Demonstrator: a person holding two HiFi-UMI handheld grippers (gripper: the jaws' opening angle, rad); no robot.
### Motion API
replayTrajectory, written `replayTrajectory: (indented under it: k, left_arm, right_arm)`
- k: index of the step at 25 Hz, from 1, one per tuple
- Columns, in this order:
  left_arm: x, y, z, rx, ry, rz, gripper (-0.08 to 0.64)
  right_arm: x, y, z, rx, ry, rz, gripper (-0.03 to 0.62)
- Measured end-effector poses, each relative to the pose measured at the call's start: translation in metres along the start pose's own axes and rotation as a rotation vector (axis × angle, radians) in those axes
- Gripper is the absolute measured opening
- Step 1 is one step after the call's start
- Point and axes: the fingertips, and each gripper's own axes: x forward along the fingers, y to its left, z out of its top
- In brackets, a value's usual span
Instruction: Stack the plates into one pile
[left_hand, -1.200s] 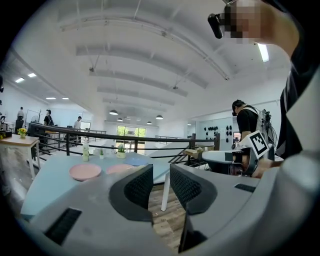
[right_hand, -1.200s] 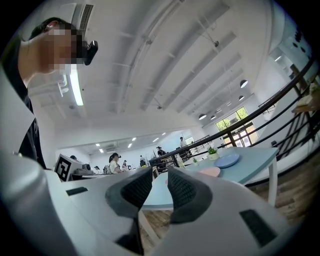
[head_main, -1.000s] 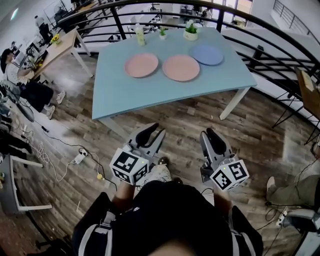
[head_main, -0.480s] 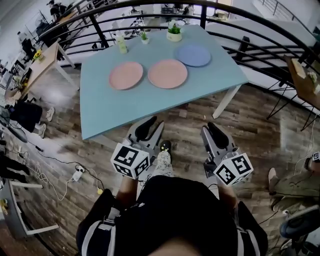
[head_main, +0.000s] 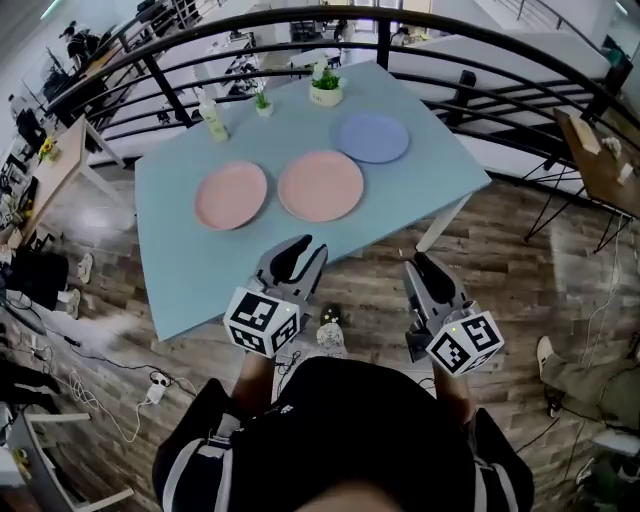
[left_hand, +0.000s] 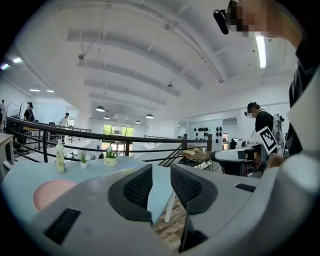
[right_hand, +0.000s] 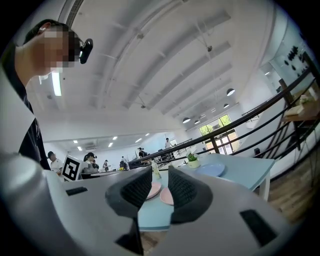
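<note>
From the head view, a light blue table (head_main: 200, 260) stands ahead of the person, and on it three plates lie flat in a row, none stacked: the left pink plate (head_main: 231, 196), the middle pink plate (head_main: 320, 185) just beside it, and the blue plate (head_main: 371, 137) farther back to the right, near the middle one. Behind them stand a bottle (head_main: 213, 122) and a potted plant (head_main: 325, 88), with a black railing (head_main: 450, 35) curving past the table's far side. The left gripper (head_main: 303, 252) and right gripper (head_main: 425, 268) are held low near the table's front edge, well apart from every plate; this view does not settle how their jaws stand. The left gripper view does: its two dark ribbed pads are parted by a narrow gap with nothing between them, so it is released and empty. Only one of the pink ones shows there, low at the left. The right gripper view shows that gripper likewise loosened and empty, both pink plates peeking through the gap between its jaws and the blue plate off to the right.
</note>
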Motion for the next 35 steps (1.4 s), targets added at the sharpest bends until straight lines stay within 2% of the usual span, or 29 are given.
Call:
replayTrajectory:
  k: [11,21,27,35]
  left_arm:
    - [0.061,0.102,-0.002,-0.023,0.051,-0.024,0.098]
    - [0.081,0.184,-0.036,-0.079,0.126,0.03,0.115]
    - [0.09,0.215,-0.062,-0.104,0.191,0.051,0.133]
    - [0.102,0.235,-0.098,-0.162,0.272,0.137,0.146]
  right_arm:
    - [0.1,-0.031,0.006,0.03,0.027,-0.068,0.089]
    - [0.179,-0.059,-0.007,0.05,0.088,-0.108,0.098]
    - [0.213,-0.077,-0.02,0.051,0.127,-0.124,0.104]
    - [0.241,-0.104,-0.041,0.062,0.206,-0.099,0.12]
